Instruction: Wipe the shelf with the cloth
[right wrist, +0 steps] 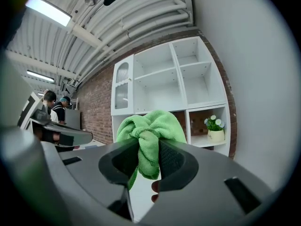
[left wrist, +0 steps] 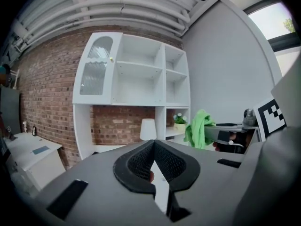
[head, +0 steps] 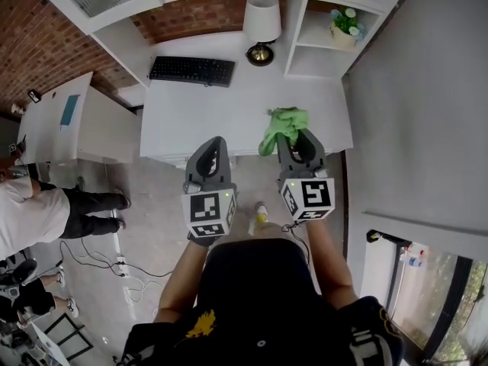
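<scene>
A green cloth point(head: 284, 124) hangs bunched from my right gripper point(head: 296, 139), which is shut on it just above the front edge of the white desk point(head: 191, 124). In the right gripper view the cloth point(right wrist: 150, 126) fills the gap between the jaws of that gripper point(right wrist: 149, 147). The white shelf unit point(right wrist: 169, 79) stands ahead against the brick wall, some way off. My left gripper point(head: 216, 145) is level with the right one, to its left. Its jaws meet at the tip with nothing between them point(left wrist: 153, 145). The left gripper view shows the shelf unit point(left wrist: 141, 69) and the cloth point(left wrist: 197, 126) at right.
On the desk are a black keyboard point(head: 192, 70) and a white lamp point(head: 261, 21). A potted plant point(head: 345, 27) sits in the low right shelf compartment. A white side cabinet point(head: 69, 120) stands at left, with a person point(head: 46, 212) and floor cables point(head: 114, 261) nearby.
</scene>
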A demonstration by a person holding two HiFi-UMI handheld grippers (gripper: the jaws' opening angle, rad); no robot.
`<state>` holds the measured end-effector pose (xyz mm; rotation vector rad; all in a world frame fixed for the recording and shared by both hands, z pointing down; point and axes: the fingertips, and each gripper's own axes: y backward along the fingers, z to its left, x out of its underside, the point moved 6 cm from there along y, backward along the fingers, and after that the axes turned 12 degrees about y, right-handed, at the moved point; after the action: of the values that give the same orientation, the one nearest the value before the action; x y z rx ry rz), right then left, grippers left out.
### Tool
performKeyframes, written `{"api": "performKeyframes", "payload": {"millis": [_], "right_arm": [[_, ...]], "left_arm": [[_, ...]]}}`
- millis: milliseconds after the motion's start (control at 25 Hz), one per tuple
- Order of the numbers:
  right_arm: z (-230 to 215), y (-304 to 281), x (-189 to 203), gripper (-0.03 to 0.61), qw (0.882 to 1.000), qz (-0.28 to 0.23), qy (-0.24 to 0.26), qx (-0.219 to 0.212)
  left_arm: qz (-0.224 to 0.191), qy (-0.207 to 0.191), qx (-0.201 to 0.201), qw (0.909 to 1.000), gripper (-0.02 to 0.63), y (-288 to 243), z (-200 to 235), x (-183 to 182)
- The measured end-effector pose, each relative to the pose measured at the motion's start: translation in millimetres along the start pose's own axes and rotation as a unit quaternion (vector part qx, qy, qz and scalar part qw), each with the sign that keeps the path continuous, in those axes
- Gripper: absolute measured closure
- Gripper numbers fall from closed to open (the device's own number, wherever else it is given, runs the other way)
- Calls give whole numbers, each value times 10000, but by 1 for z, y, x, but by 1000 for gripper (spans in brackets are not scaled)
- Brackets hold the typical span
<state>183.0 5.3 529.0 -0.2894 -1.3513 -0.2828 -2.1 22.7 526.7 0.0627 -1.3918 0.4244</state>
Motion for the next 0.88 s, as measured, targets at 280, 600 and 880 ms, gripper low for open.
{"api": "performKeyframes", "payload": {"millis": [280, 600, 880], "right_arm": [[41, 40, -15, 480, 9997, -44, 128, 218], [149, 81, -42, 480, 9990, 43, 358, 264], [209, 115, -51, 480, 9986, 104, 393, 343]], "left_arm": [[-48, -13, 62, 10000, 597, 51, 16, 3], [-127, 123, 307, 9994, 597, 136, 72, 10], [-51, 65, 493, 9988, 597, 184, 101, 22]]}}
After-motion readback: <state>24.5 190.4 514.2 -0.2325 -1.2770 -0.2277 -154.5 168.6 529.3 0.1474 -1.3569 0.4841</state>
